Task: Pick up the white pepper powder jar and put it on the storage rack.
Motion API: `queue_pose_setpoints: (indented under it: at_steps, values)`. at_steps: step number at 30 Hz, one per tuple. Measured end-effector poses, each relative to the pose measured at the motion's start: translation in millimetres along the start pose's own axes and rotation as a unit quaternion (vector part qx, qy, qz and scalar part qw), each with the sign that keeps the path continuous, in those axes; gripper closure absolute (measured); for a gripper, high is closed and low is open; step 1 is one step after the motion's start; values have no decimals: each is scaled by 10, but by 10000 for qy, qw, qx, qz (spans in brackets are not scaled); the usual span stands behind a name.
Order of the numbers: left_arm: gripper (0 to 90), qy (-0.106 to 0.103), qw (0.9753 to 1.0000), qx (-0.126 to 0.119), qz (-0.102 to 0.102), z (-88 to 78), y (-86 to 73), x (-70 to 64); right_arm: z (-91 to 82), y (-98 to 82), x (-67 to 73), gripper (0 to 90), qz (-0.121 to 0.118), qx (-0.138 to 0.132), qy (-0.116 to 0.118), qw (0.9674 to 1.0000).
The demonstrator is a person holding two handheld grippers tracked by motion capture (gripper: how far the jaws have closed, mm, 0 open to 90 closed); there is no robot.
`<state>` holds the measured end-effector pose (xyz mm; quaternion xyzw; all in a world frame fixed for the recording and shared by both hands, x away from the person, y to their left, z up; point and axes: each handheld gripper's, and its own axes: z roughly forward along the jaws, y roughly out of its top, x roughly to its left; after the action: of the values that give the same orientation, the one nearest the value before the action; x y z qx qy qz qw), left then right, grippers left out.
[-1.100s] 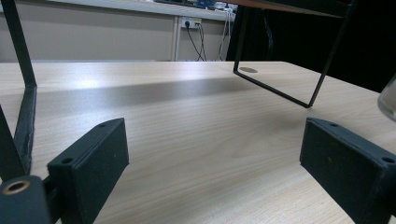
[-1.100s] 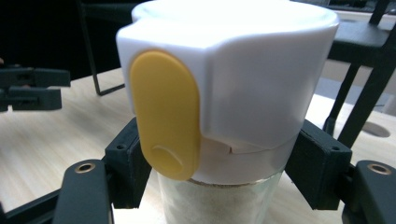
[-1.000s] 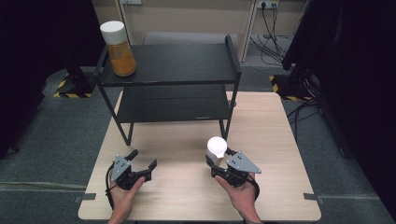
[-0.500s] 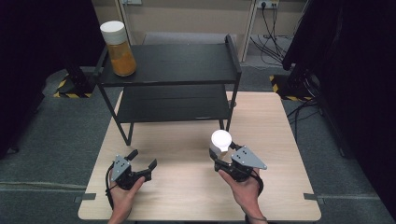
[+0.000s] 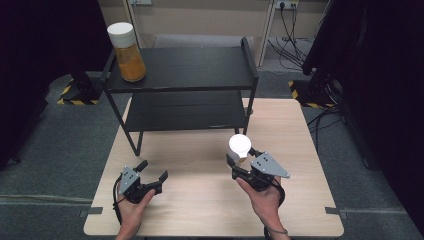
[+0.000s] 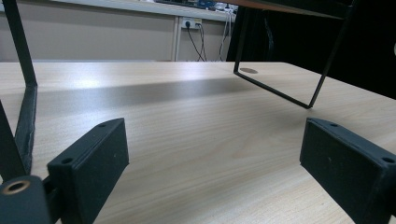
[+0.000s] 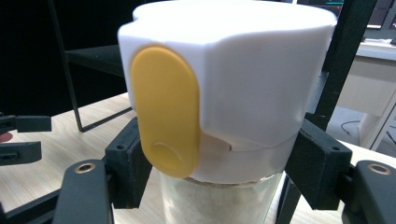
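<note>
On the table (image 5: 200,210), two grippers, two jars, one shelf (image 5: 180,75).

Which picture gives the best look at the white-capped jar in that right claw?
The right gripper view: the jar is close up, with its white cap, yellow tab and pale contents, between the right gripper's jaws. The high view has mostly its cap.

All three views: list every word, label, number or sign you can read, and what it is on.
No readable text anywhere.
Jar on the shelf: no label visible.
Jar in the right gripper: white cap with a plain yellow tab, no print.
Hazard stripes on the floor: a pattern, no words.
</note>
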<state>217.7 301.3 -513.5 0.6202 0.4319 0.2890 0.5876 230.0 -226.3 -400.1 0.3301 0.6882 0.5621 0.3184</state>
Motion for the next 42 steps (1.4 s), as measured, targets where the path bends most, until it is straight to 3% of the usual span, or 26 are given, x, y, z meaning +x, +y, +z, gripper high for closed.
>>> queue_pose_setpoints:
  at_steps: [29,42]
  values:
    - [74,2,10000,7,23,3,2,-4,25,266,-7,306,-70,-301,-67,9995]
    - [74,5,10000,8,36,3,3,-7,23,481,-45,306,-111,-465,-88,9988]
